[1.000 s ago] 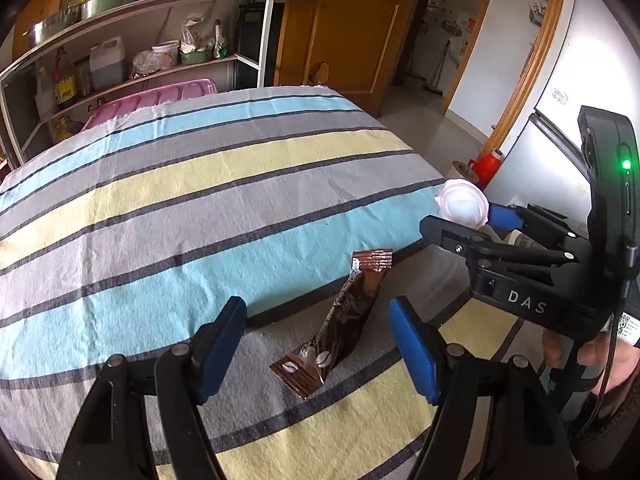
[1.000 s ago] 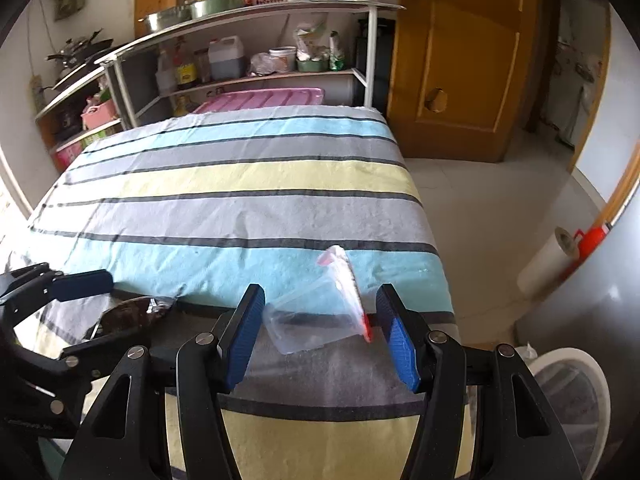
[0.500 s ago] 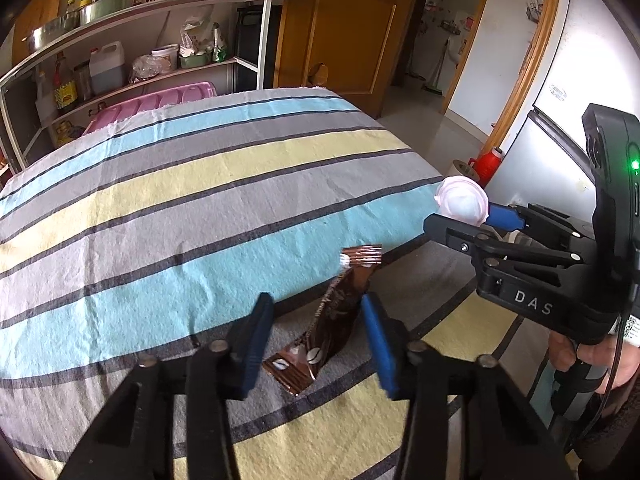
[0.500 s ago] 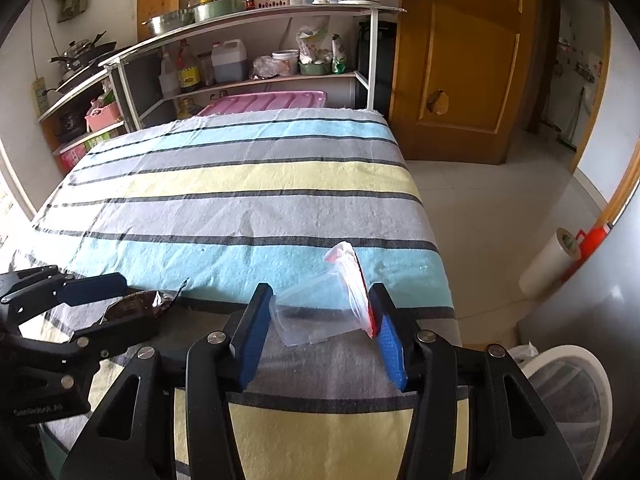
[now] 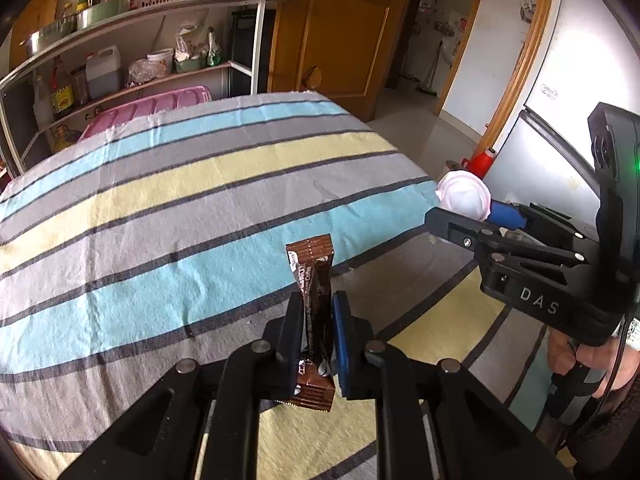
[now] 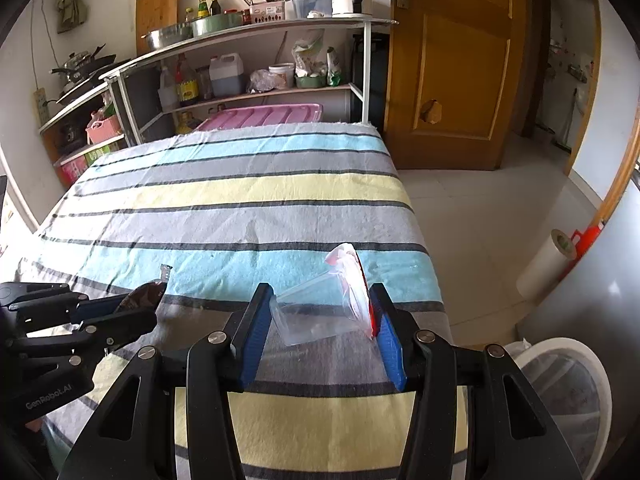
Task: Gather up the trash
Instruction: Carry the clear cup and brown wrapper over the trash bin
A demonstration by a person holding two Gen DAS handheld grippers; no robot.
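Brown wrapper (image 5: 314, 312): glossy sachet with pale print and crimped ends, standing upright above the striped cloth (image 5: 180, 208) near the counter's near right corner.
Left hand-held gripper (image 5: 316, 338): blue pads pressed onto the brown wrapper's lower half.
Clear bag (image 6: 328, 308): crumpled, transparent, with a red-and-white strip along its right side; near the counter's right edge.
Right hand-held gripper (image 6: 320, 328): fingers narrowed against both sides of the clear bag, pinching it.
Bin (image 6: 568, 384): white rim, lined, on the floor off the counter's right edge.
Hidden: wrapper print is too small to read; the bag's contents cannot be made out; the bin is cut by the frame.
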